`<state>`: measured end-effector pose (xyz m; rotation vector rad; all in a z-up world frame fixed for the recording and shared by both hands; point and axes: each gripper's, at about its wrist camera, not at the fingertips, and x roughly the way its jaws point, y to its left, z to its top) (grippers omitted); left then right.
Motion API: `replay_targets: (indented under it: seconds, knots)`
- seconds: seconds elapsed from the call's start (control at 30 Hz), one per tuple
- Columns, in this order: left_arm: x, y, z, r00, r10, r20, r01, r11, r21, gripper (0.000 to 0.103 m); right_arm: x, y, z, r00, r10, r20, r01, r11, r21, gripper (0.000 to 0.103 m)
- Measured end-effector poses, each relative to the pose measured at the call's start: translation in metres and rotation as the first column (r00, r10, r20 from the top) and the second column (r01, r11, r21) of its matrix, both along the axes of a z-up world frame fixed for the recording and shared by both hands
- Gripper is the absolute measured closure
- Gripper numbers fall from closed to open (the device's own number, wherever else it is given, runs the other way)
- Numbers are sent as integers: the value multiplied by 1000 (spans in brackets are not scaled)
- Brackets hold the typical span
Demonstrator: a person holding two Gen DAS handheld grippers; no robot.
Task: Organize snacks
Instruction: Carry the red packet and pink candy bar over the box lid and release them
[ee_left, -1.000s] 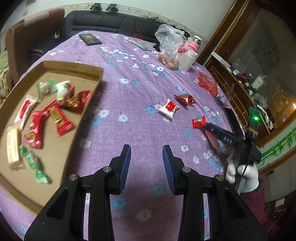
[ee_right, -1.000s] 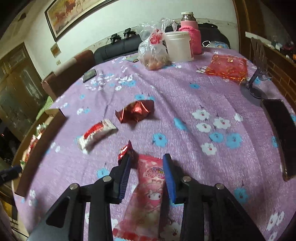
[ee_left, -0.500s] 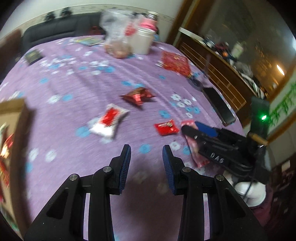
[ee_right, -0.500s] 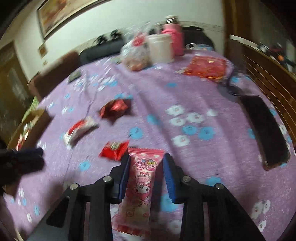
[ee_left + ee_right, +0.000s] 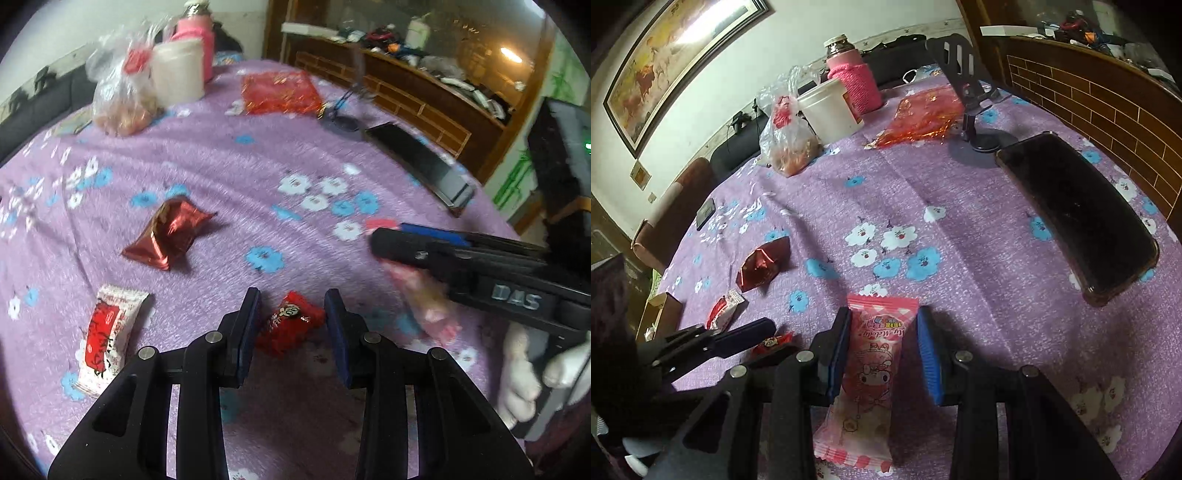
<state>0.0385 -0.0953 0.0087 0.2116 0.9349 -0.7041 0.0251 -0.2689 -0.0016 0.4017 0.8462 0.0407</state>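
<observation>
The table (image 5: 960, 192) under its purple cloth holds loose snacks near its near edge. The right gripper (image 5: 882, 350) is clamped on a pink packet (image 5: 875, 369). The left gripper (image 5: 291, 332) stands apart around a small red packet (image 5: 291, 325), not yet gripping. A dark red pouch (image 5: 170, 232) and a white-and-red packet (image 5: 107, 332) lie untouched, so sorting looks unfinished.

Pink snack packet (image 5: 875, 373) between gripper (image 5: 882, 350) pads

Raised letters reading "DAS" are showing on the black body of the right gripper (image 5: 386, 242) in the left wrist view. The pink snack packet (image 5: 868, 376) is bearing the script "My Melody"; its other print is too small to read.
</observation>
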Motion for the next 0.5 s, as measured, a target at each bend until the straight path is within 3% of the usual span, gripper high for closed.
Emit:
replay_targets:
  seconds: [0.2, 0.3, 0.43, 0.5]
  knots:
    - [-17, -15, -3, 996, -43, 83, 33, 993, 111, 70, 0, 0, -2, 1000, 0, -3, 0, 1000, -4, 65]
    - [-22, -11, -2, 997, -25, 77, 16, 993, 119, 85, 0, 1, -3, 1000, -1, 2, 1, 1000, -8, 65]
    - [-30, 7, 5, 997, 28, 66, -33, 996, 79, 85, 0, 0, -3, 1000, -1, 9, 1, 1000, -7, 65]
    - [-36, 26, 15, 996, 68, 51, -69, 998, 12, 85, 0, 1, -3, 1000, 7, 14, -7, 1000, -1, 65]
